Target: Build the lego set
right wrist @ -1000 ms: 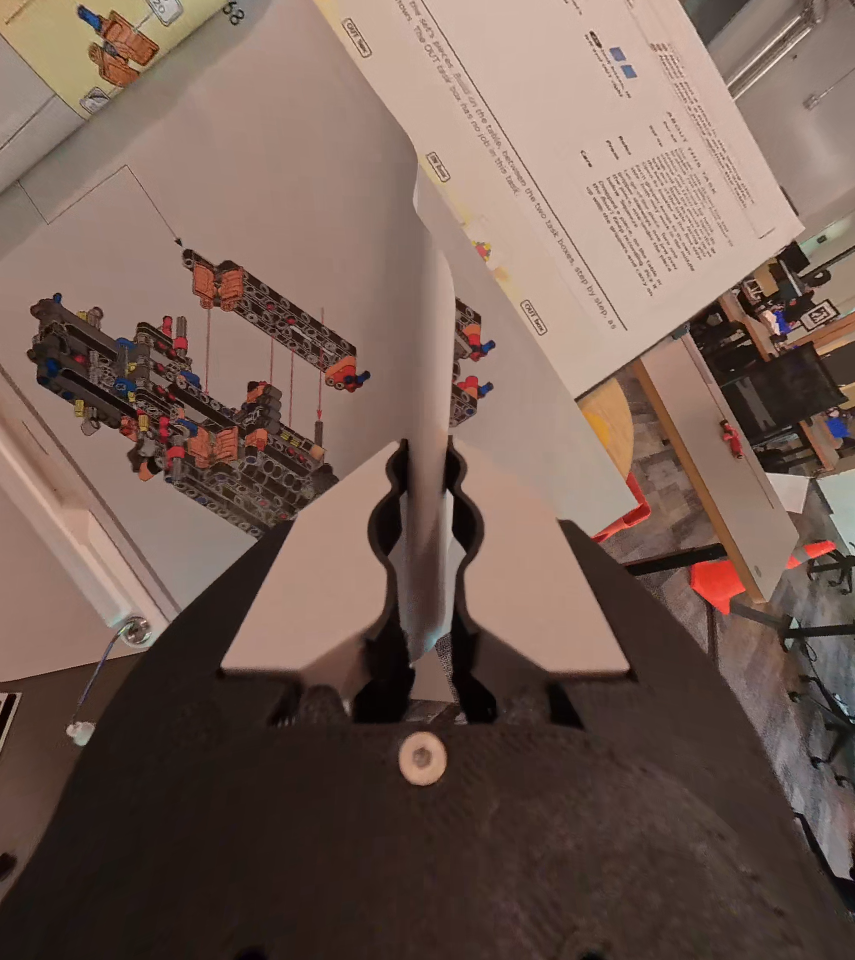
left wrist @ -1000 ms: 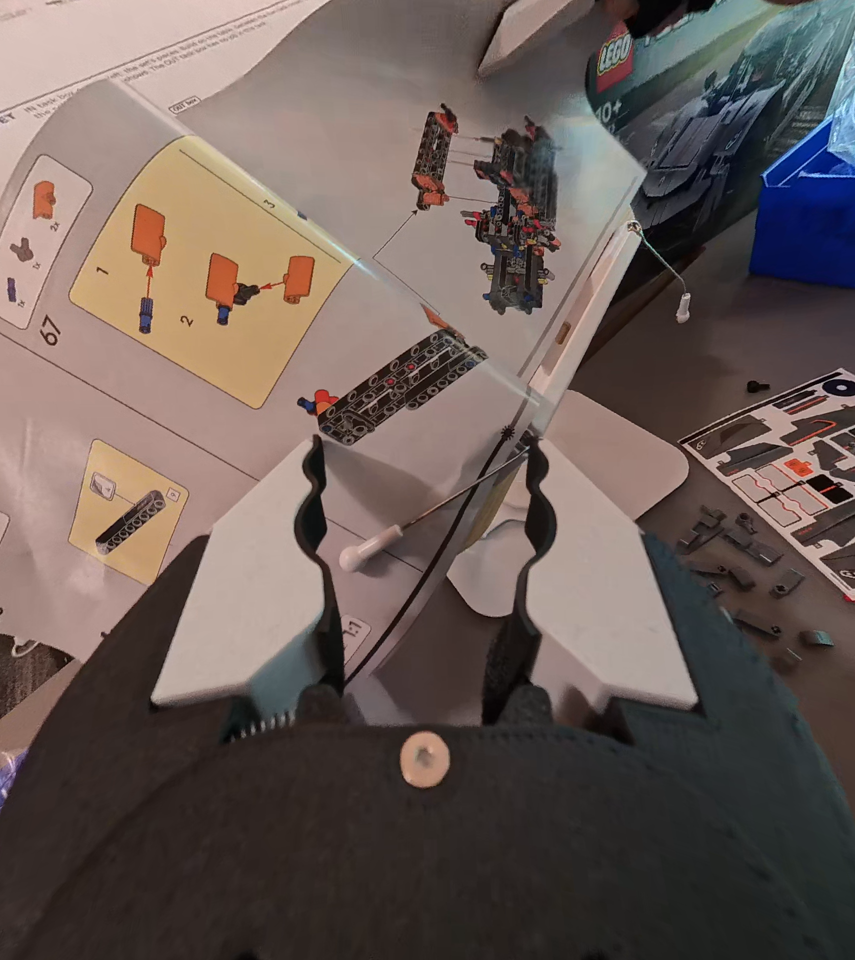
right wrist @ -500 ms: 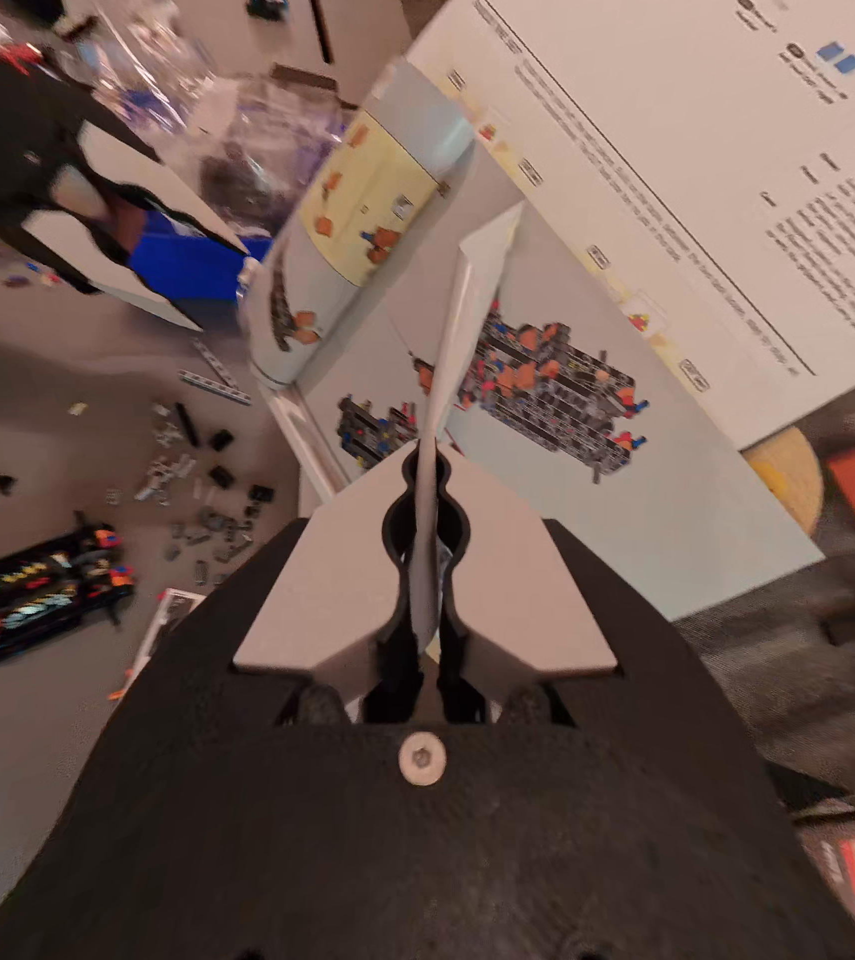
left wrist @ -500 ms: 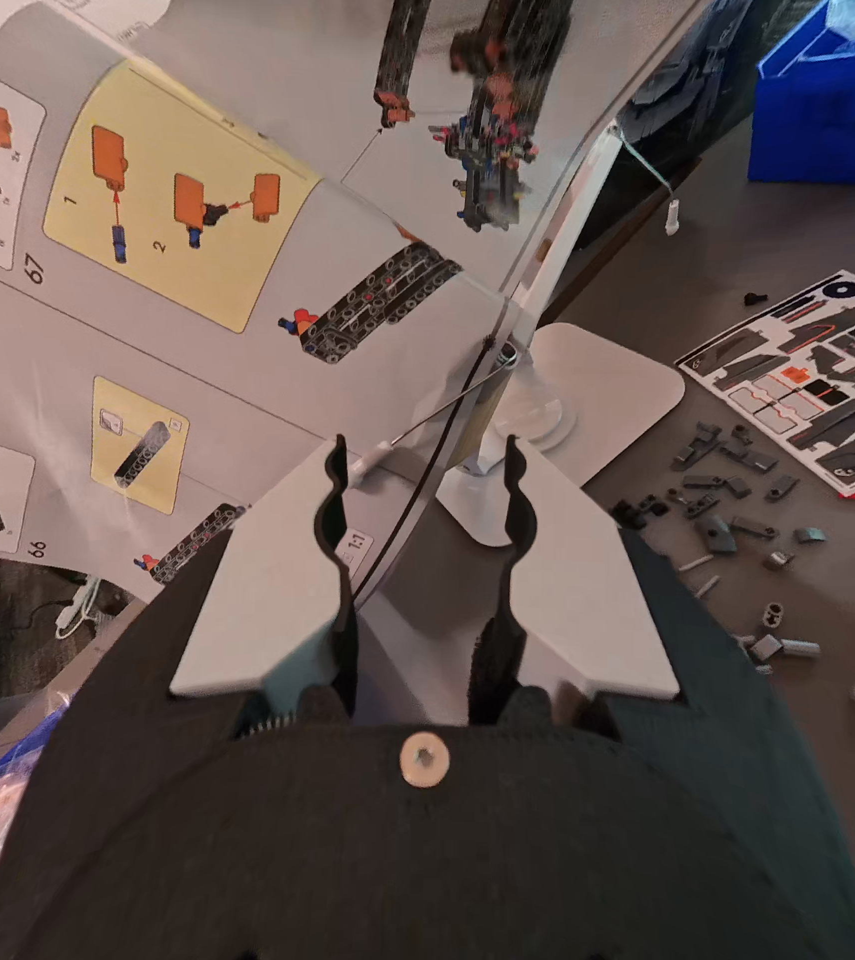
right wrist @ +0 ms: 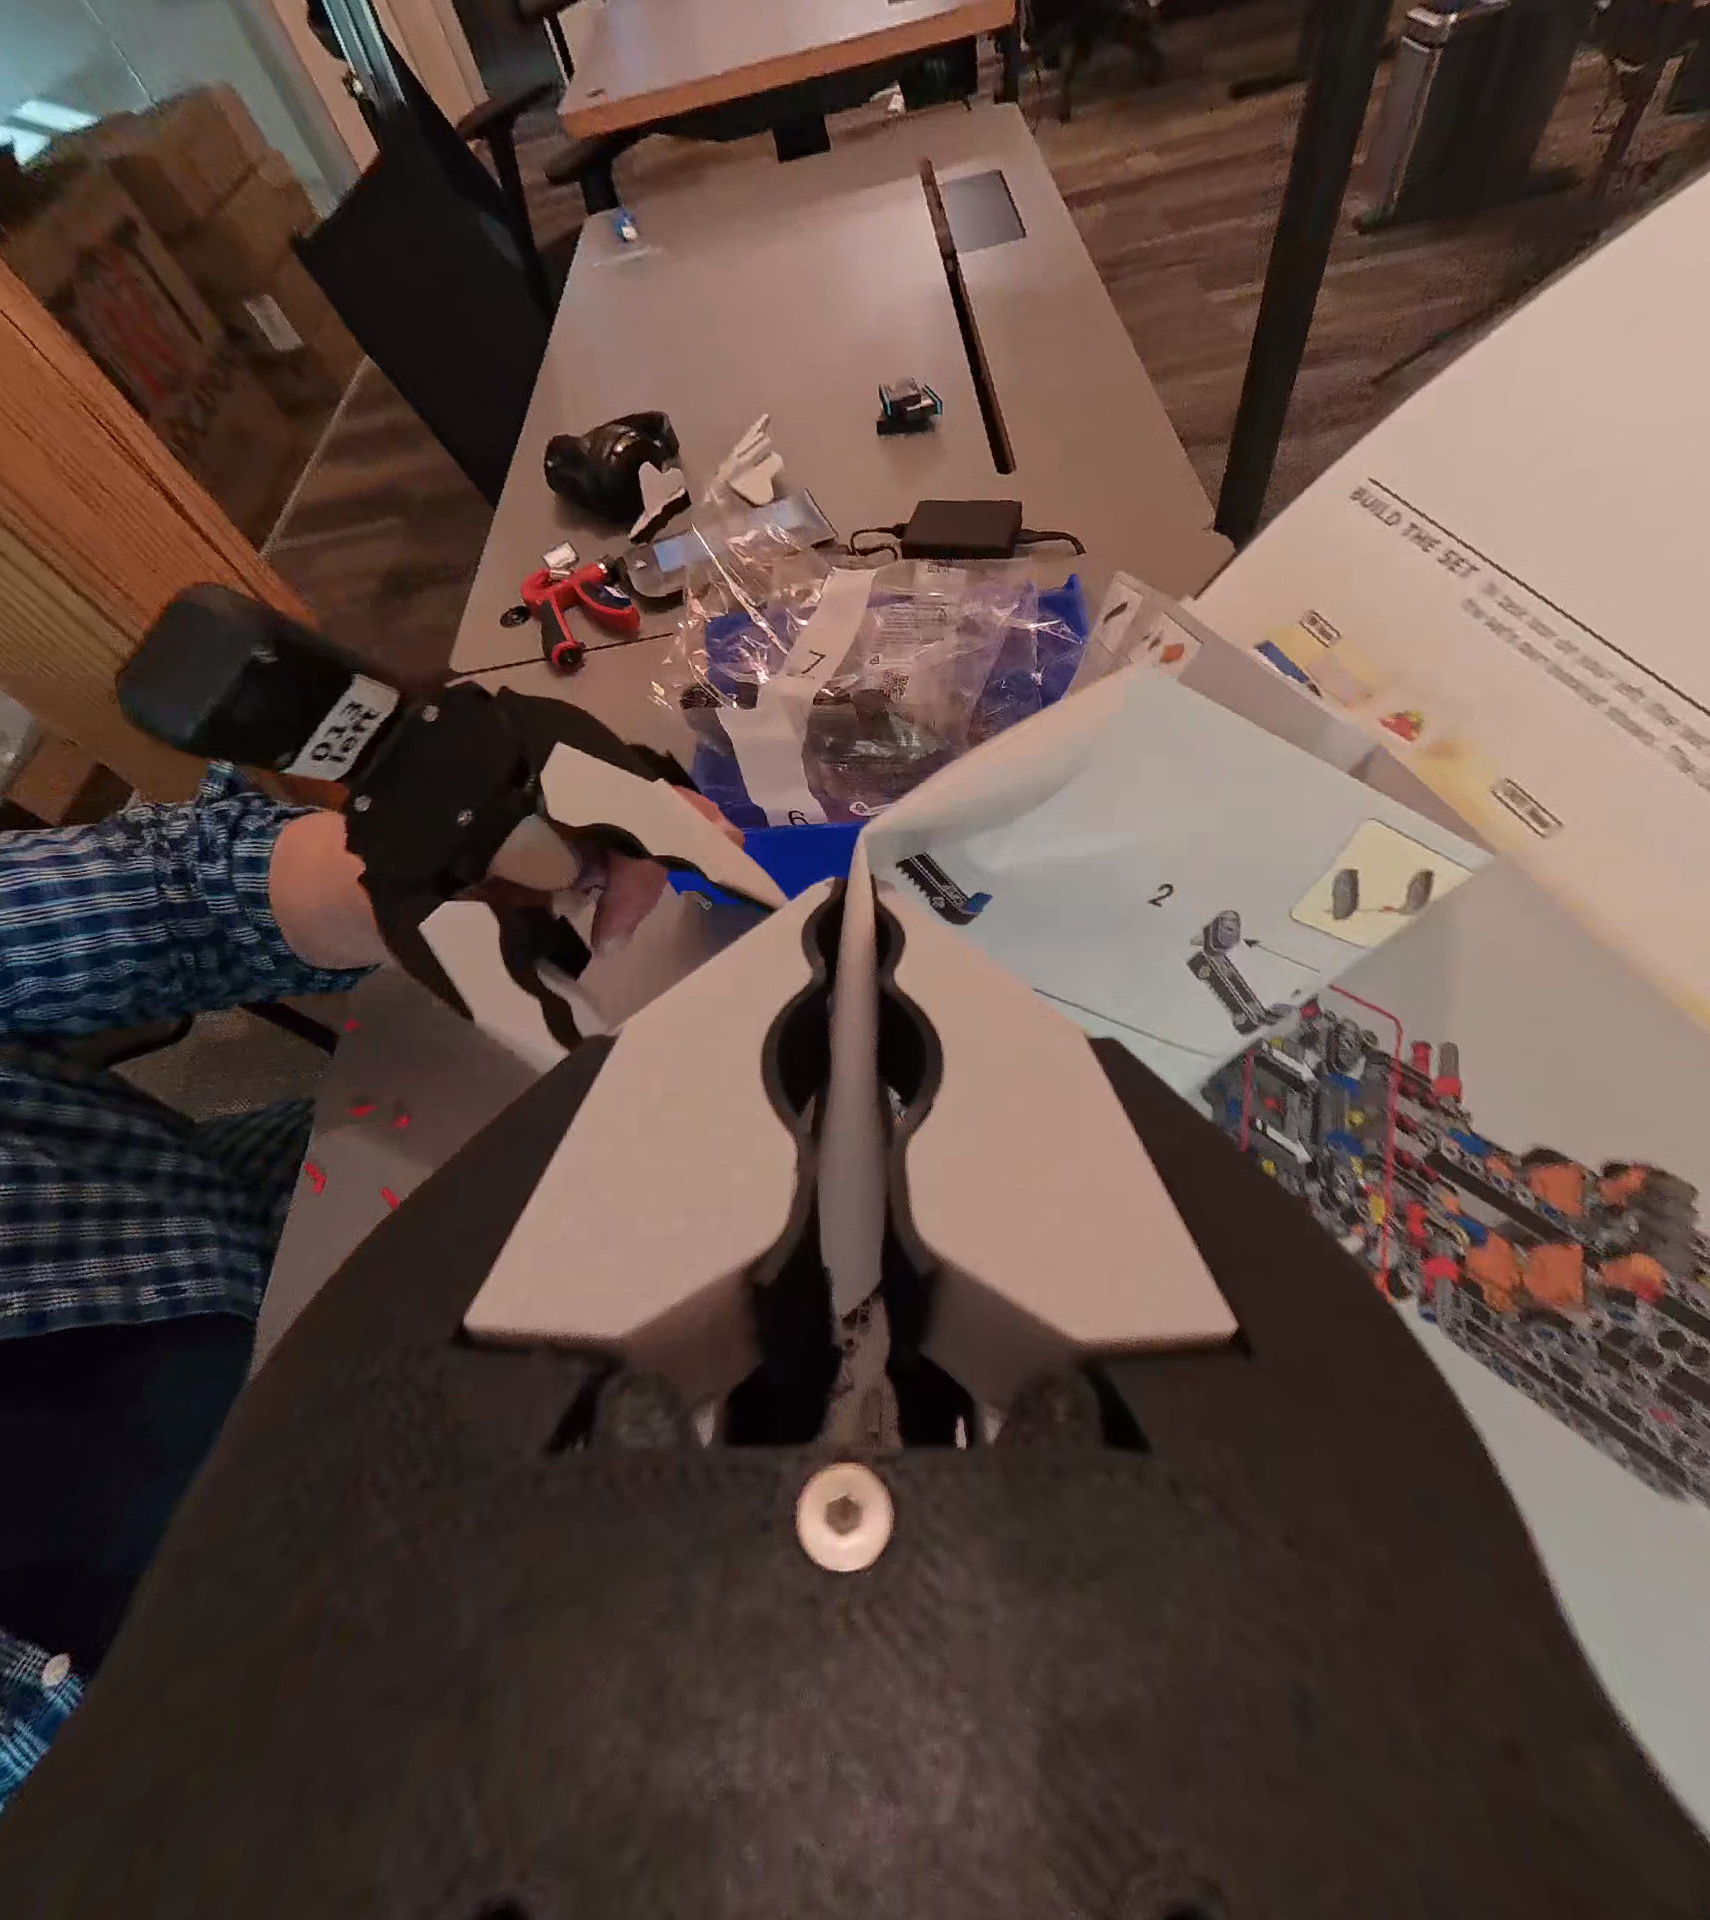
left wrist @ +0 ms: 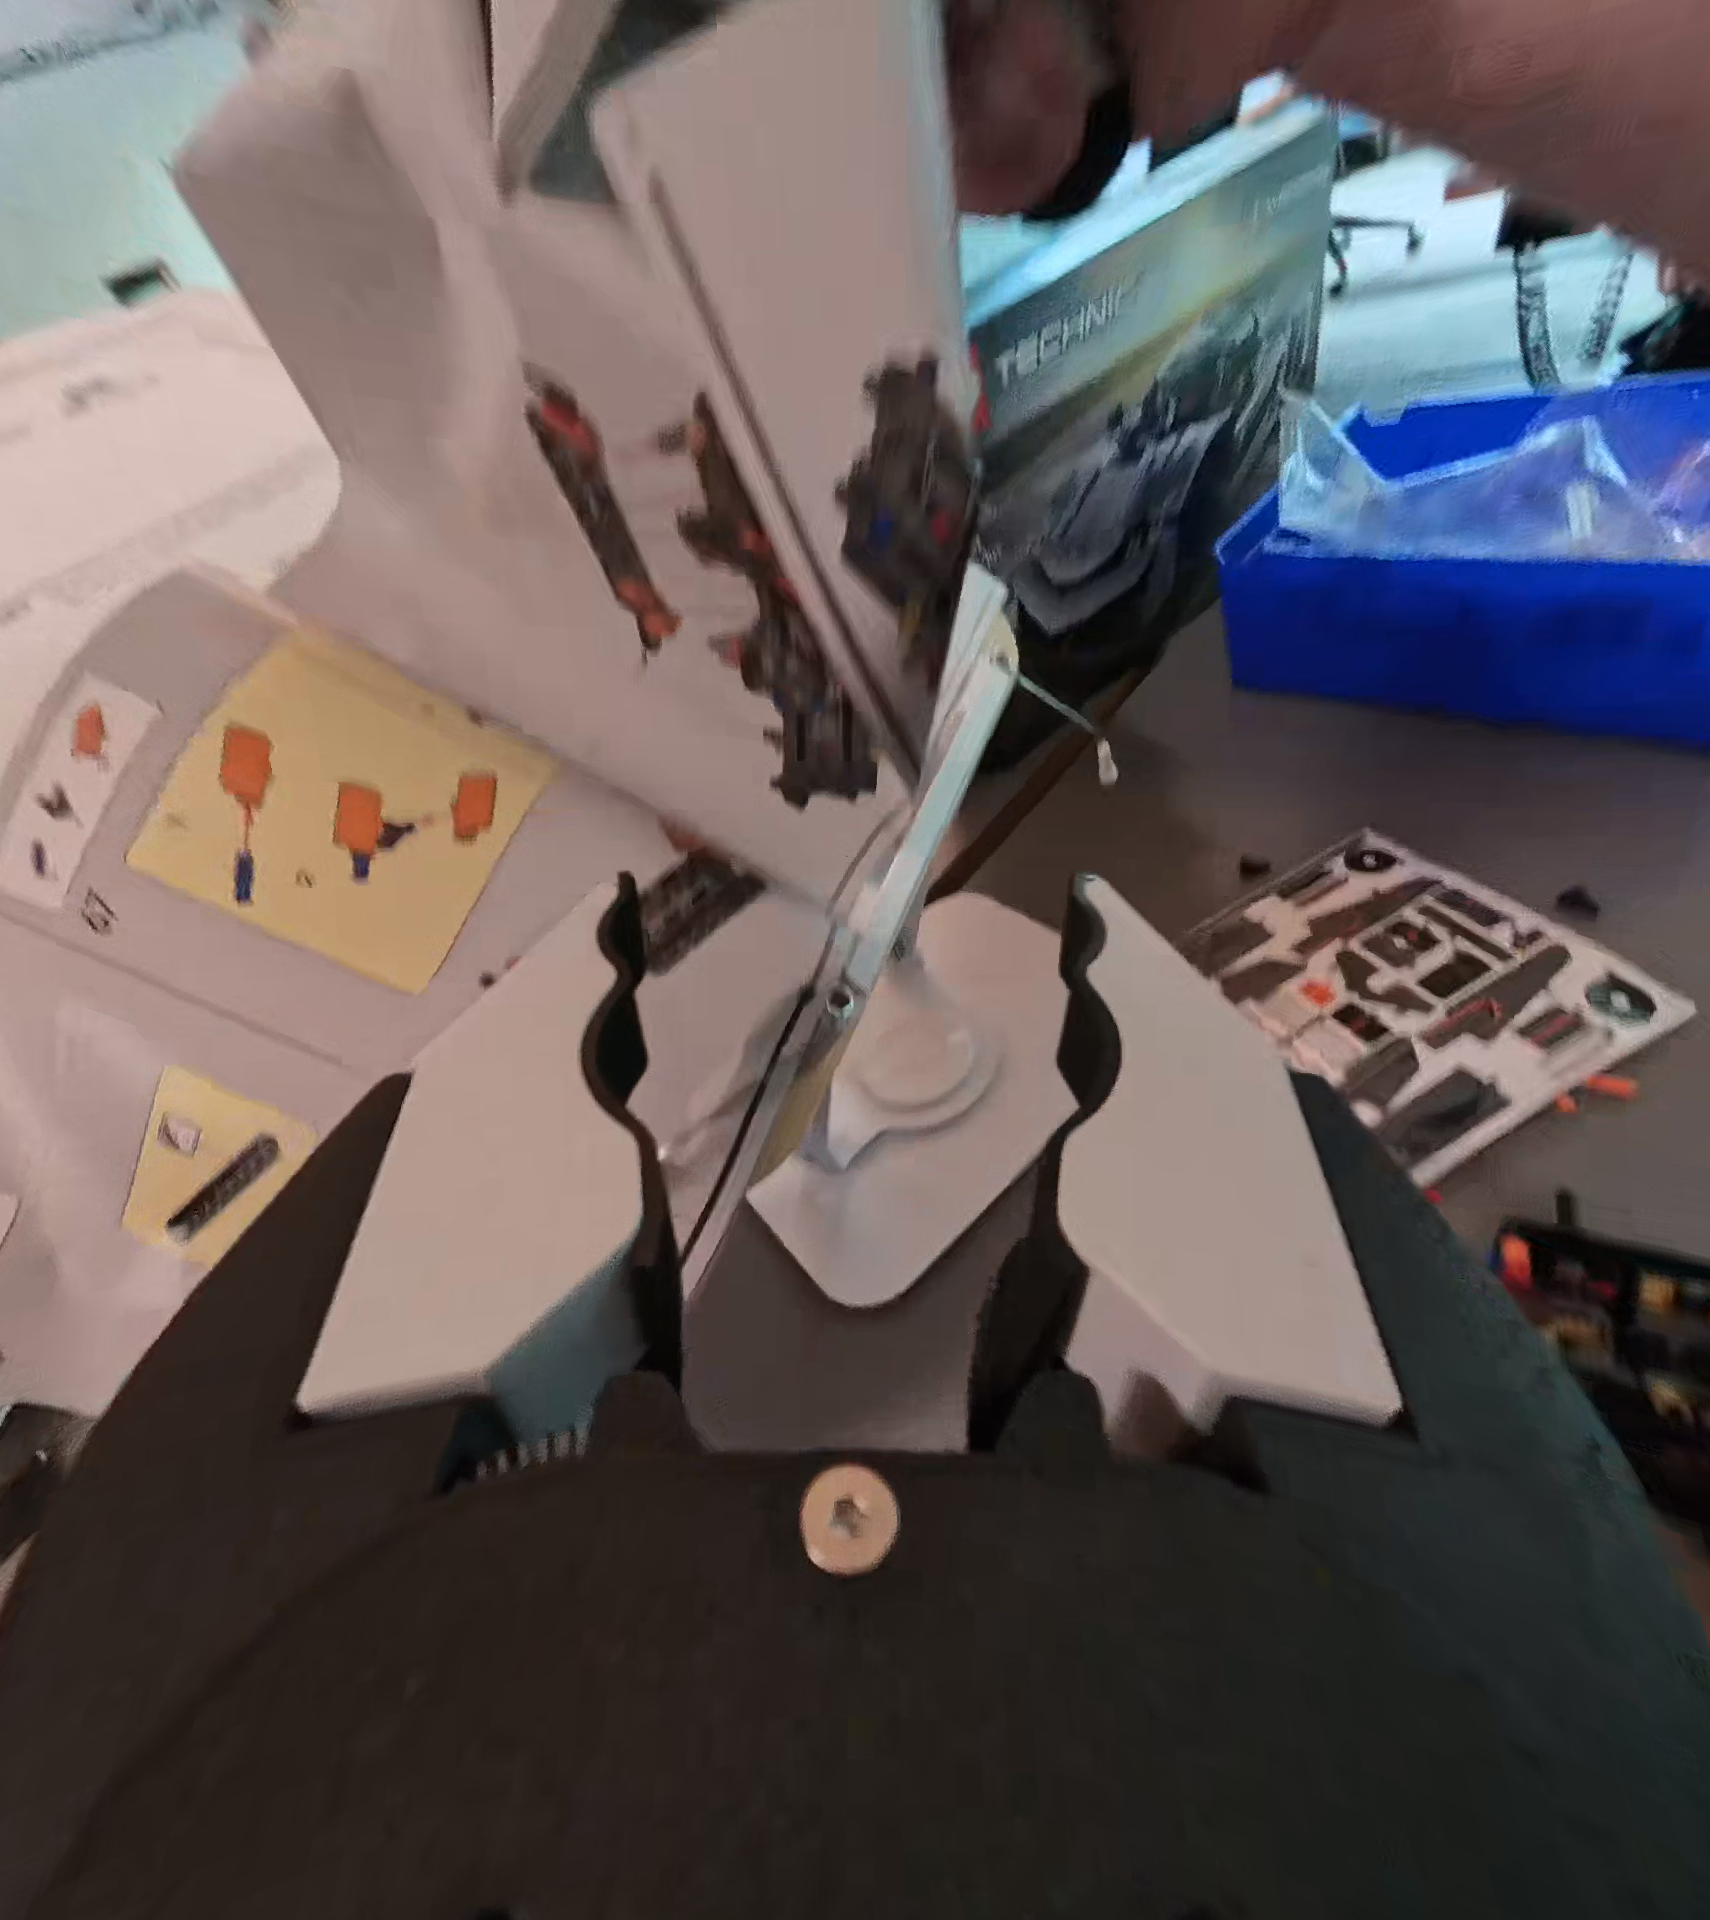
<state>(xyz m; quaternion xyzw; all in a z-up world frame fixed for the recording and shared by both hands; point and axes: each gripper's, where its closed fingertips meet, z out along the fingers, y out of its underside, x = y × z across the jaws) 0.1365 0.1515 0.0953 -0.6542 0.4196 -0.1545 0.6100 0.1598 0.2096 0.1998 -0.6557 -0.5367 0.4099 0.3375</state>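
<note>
Your right gripper [right wrist: 856, 1049] pinched a page [right wrist: 1121, 831] of the instruction booklet [left wrist: 331, 831].
Its fingers were clamped on the page's edge; your left gripper [left wrist: 851, 1029] (fingers wide, empty) faced the stand [left wrist: 934, 1174] on the tabletop [left wrist: 1453, 810]; the booklet rested there.

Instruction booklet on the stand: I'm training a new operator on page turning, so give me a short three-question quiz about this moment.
1. True or false: the right gripper is shut on a page of the instruction booklet.
2. What does the left gripper hold? A) a page B) a brick C) nothing
3. Fill in: beside the white stand, to its right on the table, lies a flat sheet of ____.

Key: 1 true; 2 C, its fingers are spread with nothing between them; 3 stickers.
</note>
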